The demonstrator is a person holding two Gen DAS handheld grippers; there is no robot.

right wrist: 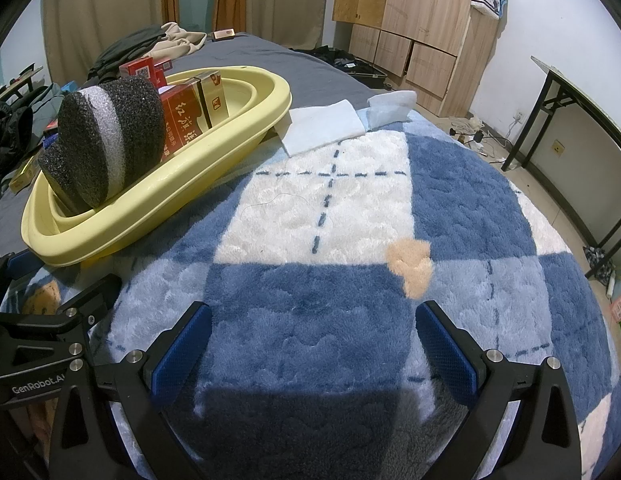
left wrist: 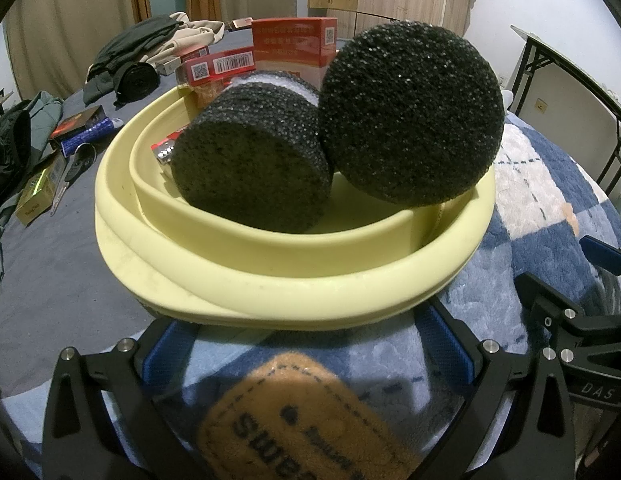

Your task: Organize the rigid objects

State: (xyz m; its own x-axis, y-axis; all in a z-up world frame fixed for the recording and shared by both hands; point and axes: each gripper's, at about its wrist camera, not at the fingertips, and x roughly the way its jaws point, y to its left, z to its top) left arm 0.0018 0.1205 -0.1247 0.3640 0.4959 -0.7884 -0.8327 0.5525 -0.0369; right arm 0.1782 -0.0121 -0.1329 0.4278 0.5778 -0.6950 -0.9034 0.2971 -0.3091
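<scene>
Yellow basin (left wrist: 270,276) rim near left gripper (left wrist: 306,344); right gripper (right wrist: 312,344) jaws apart over blanket (right wrist: 350,208).

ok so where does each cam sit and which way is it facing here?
Left wrist: on the left gripper, low over the blanket, facing the yellow basin close up; own open blue-padded fingers show, plus the right gripper at its right edge.
Right wrist: on the right gripper, facing across the blanket toward the wardrobe; own open fingers show, the left gripper at lower left.
Shared: basin, black foam cylinders, red boxes, blanket.
</scene>
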